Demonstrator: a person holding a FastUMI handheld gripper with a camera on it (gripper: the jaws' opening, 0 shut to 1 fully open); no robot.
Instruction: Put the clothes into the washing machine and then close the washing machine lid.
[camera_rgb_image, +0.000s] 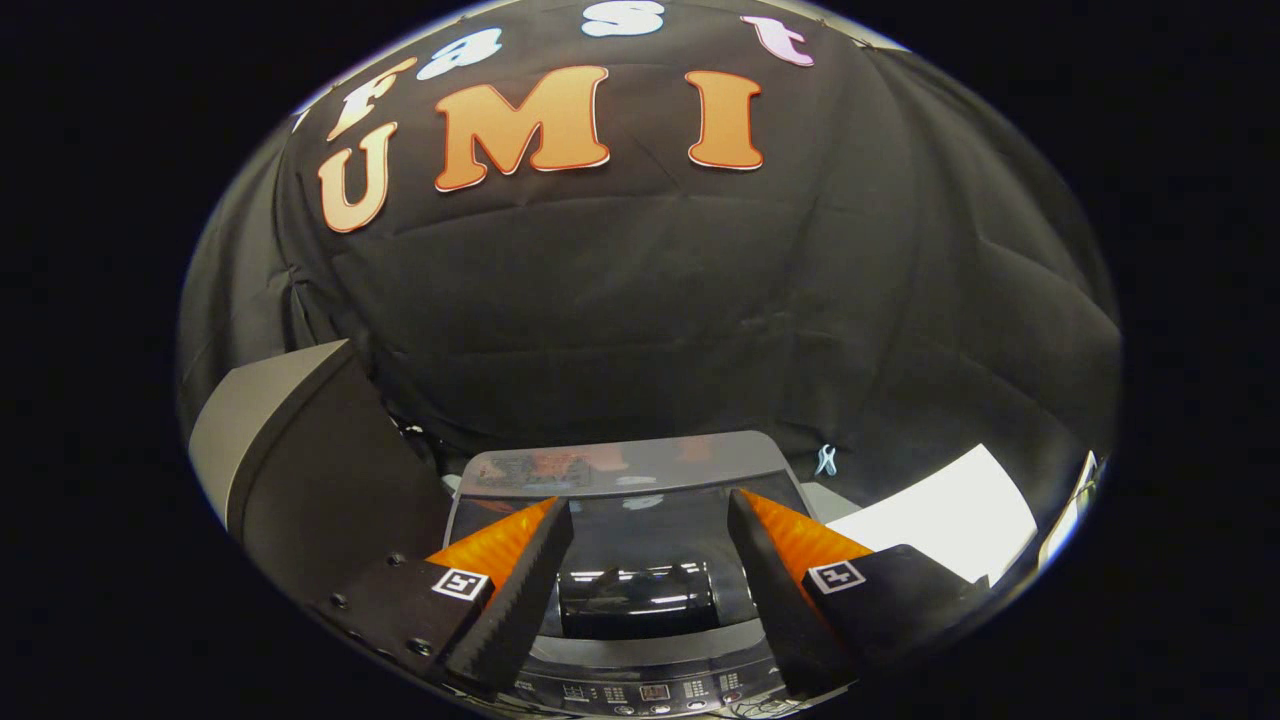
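The washing machine (640, 690) stands just below and ahead of my gripper (650, 525), its control panel with small buttons under the fingers. Its dark glossy lid (640, 480) lies flat over the tub, with a grey band along the far edge and a dark handle recess (637, 600) between the fingers. My gripper stands open above the lid with nothing between its fingers. No clothes can be seen through the lid.
A second appliance with a grey top and dark side (300, 440) stands to the left of the machine. A white flat surface (950, 515) lies to the right. The black booth cloth hangs close behind the machine.
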